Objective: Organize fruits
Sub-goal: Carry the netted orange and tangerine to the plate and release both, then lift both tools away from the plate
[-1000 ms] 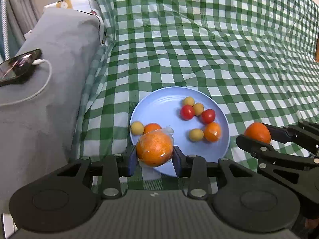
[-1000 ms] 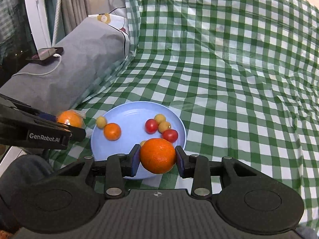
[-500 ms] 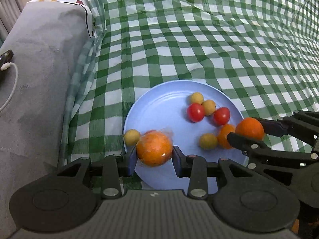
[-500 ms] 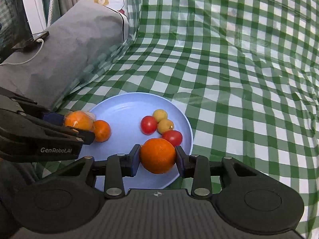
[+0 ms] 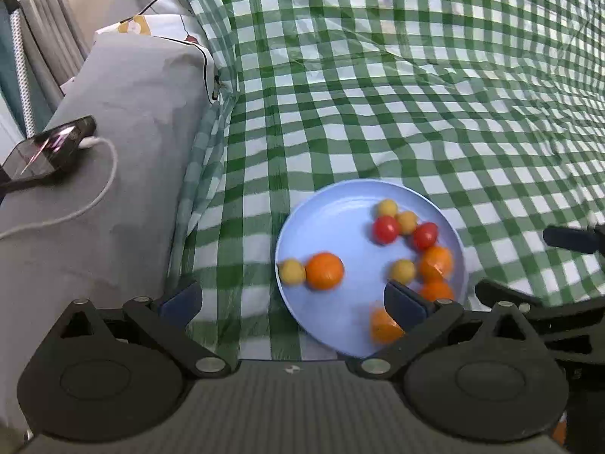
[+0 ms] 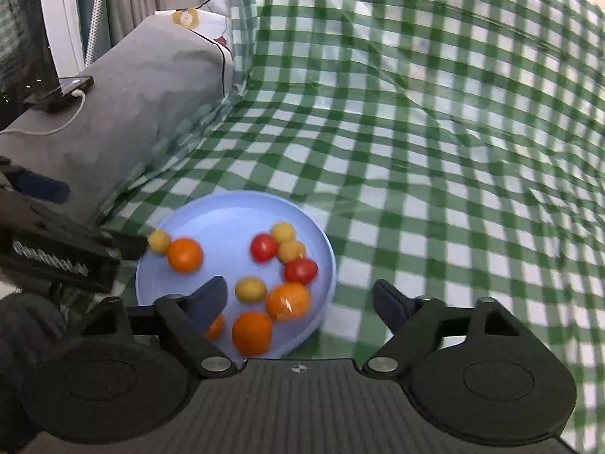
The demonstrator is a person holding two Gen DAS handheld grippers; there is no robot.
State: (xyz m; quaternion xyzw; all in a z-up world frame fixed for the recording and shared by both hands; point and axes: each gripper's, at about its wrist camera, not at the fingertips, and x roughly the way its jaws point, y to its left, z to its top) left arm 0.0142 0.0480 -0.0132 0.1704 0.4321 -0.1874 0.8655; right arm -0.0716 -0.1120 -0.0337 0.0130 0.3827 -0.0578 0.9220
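Gone from both grips since a second ago: two big oranges, then clamped over the near edge of the round pale-blue plastic plate [image 5: 332, 227], now lying loose on it. Finds the left gripper [image 5: 293, 302] with jaws just sprung wide apart and nothing pressed between the pads, the plastic-wrapped orange [image 5: 382, 327] lying on the plate's near side, half hidden behind one dark-blue pad. Finds the right gripper [image 6: 300, 300] likewise just opened and empty, the bare round orange [image 6: 251, 333] resting by the plate's near rim, between the spread fingers but touched by neither. Reads as a low release on purpose: fruit let go just above the plate's floor, inside the raised rim, so as to stay put rather than roll off onto the green-and-white checked cloth [image 5: 378, 113] around the plate. Cannot say through the blur whether either orange is settled yet. Counts the rest as already gathered on the plate: red cherry tomatoes [image 5: 385, 229] and small yellow round fruits [image 5: 387, 208] clustered toward its far side, a smaller orange [image 5: 324, 270] touching one yellow fruit at the edge nearest the grey cushion [image 5: 132, 113]. Sees no fruit on the cloth beyond the plate, so judges the sorting close to done. Leaves only a clean retreat from the plate, without nudging its rim.
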